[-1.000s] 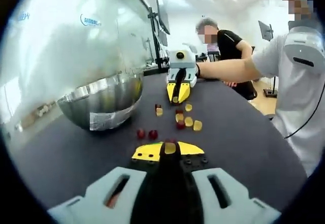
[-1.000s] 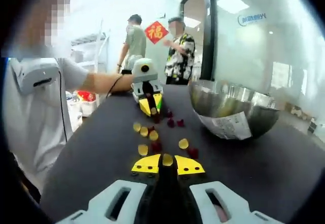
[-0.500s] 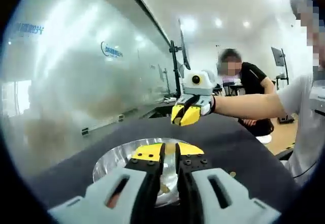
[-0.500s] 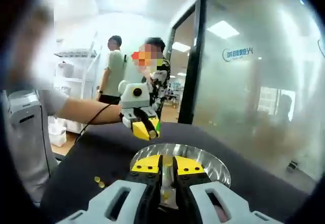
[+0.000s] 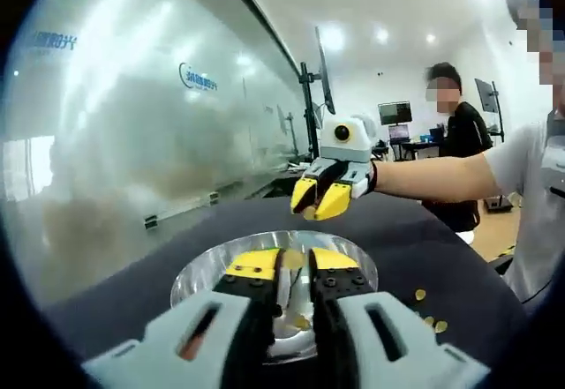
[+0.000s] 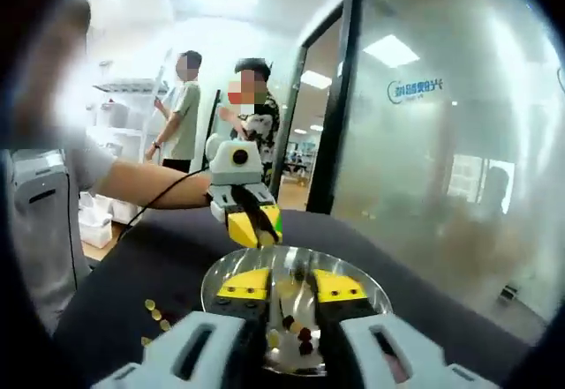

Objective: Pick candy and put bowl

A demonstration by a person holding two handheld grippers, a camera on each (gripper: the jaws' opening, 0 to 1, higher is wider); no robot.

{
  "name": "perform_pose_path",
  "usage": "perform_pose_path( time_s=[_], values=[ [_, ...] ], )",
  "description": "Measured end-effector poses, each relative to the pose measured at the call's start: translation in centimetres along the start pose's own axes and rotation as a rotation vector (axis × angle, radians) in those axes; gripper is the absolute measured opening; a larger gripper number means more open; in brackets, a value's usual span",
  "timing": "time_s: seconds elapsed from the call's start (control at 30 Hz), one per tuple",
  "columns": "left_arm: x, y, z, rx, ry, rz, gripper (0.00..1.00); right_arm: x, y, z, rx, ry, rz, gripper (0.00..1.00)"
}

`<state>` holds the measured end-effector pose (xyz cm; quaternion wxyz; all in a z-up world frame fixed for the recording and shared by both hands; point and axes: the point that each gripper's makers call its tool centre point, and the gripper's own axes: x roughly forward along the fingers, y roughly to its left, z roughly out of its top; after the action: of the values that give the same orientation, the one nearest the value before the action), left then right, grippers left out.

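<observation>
A steel bowl (image 5: 196,274) sits on the dark table, right under both grippers. My left gripper (image 5: 295,267) hovers over it with its yellow-tipped jaws parted. A pale yellow blob shows in the gap, and I cannot tell whether it is a candy. My right gripper (image 6: 292,285) hangs over the same bowl (image 6: 369,288) with its jaws wide apart and nothing between them. Dark red and yellow candies (image 6: 298,327) lie inside the bowl. Each gripper faces the other across the bowl: the right gripper (image 5: 320,200) and the left gripper (image 6: 253,228).
Loose yellow candies (image 5: 422,295) lie on the table beside the bowl, seen also as candies (image 6: 152,306) in the right gripper view. A frosted glass wall (image 5: 132,124) runs along one side of the table. People stand in the background.
Both grippers stayed over the bowl and their jaws spread wider, the right more than the left. The candy the right gripper held a second ago is gone from its tips.
</observation>
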<state>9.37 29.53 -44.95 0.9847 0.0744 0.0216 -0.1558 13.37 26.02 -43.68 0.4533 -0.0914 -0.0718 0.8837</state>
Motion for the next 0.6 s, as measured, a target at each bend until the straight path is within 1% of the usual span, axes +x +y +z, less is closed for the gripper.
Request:
perform_pose_path(
  time_s=[0.03, 0.07, 0.1, 0.13, 0.17, 0.2, 0.23, 0.27, 0.37, 0.43, 0.47, 0.5, 0.53, 0.57, 0.6],
  values=[
    [0.0, -0.1, 0.1, 0.003, -0.011, -0.010, 0.42, 0.0, 0.5, 0.1, 0.016, -0.008, 0.025, 0.36],
    [-0.1, -0.1, 0.3, -0.008, -0.023, -0.016, 0.40, 0.0, 0.5, 0.0, 0.005, 0.005, 0.014, 0.30],
    [-0.3, -0.1, 0.4, -0.011, -0.027, -0.012, 0.30, -0.1, 0.2, -0.5, -0.025, 0.041, -0.012, 0.23],
    [-0.3, 0.0, 0.6, -0.010, -0.032, -0.004, 0.18, 0.0, 0.3, -0.5, -0.021, 0.039, -0.008, 0.23],
    [-0.3, 0.2, 0.7, -0.010, -0.034, 0.002, 0.18, 0.0, 0.5, -0.5, -0.012, 0.035, 0.003, 0.24],
    [-0.4, 0.3, 0.9, -0.009, -0.038, 0.007, 0.20, 0.0, 1.2, -0.3, 0.011, 0.022, 0.035, 0.25],
    [-0.6, 0.3, 1.2, -0.018, -0.051, 0.004, 0.22, -0.2, 1.4, -0.4, 0.007, 0.026, 0.039, 0.25],
    [-0.7, 0.3, 1.3, -0.021, -0.055, 0.004, 0.22, -0.3, 1.7, -0.4, 0.007, 0.029, 0.051, 0.25],
    [-1.3, -0.4, 1.3, -0.013, -0.056, -0.006, 0.21, -0.7, 2.5, -0.7, 0.008, 0.041, 0.069, 0.24],
    [-2.4, -1.3, 1.0, 0.015, -0.044, -0.011, 0.20, -1.7, 3.3, -1.1, 0.006, 0.046, 0.075, 0.24],
    [-2.9, -1.8, 0.9, 0.031, -0.042, -0.010, 0.20, -2.5, 4.1, -1.6, 0.006, 0.051, 0.089, 0.24],
    [-4.1, -2.3, 0.9, 0.064, -0.053, 0.010, 0.20, -3.6, 5.1, -2.0, 0.016, 0.044, 0.116, 0.24],
    [-5.4, -3.3, 0.6, 0.103, -0.069, 0.012, 0.20, -4.8, 6.4, -2.7, 0.035, 0.035, 0.147, 0.24],
    [-6.9, -4.9, -0.3, 0.121, -0.070, -0.010, 0.20, -5.8, 7.2, -3.5, 0.051, 0.042, 0.163, 0.24],
    [-8.6, -6.4, -2.7, 0.103, -0.016, -0.037, 0.20, -7.4, 8.4, -5.5, 0.079, 0.071, 0.175, 0.24]
  ],
)
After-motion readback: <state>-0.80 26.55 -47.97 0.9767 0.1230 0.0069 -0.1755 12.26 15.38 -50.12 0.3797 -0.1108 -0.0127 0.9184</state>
